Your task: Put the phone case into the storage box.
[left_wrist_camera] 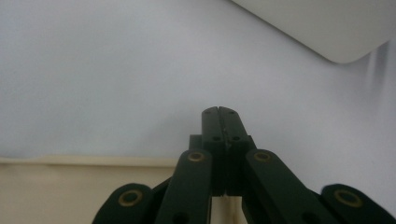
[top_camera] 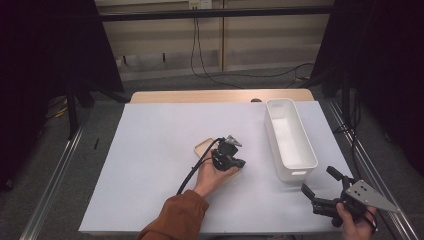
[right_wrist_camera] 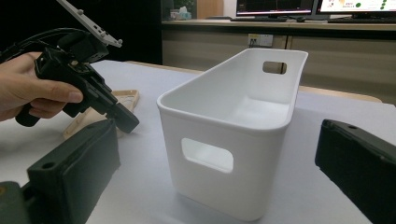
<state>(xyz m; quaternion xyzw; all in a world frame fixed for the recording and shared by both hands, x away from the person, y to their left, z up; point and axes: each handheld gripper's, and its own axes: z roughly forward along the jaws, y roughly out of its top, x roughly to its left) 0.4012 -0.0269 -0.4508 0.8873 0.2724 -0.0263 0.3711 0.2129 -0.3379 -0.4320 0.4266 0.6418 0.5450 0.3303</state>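
Left hand-held gripper (top_camera: 239, 162): my jaws pressed together, empty, tips down at the thin pale wooden tray (top_camera: 204, 146) mid-surface (top_camera: 150, 150).
Right hand-held gripper (top_camera: 320, 187): spread, idle near the white plastic bin (top_camera: 290, 137).
Tray handling: probably light, stiff, flat; take a raised edge.

Left tool (top_camera: 239, 163) over tray (top_camera: 204, 146), left of bin (top_camera: 291, 172).
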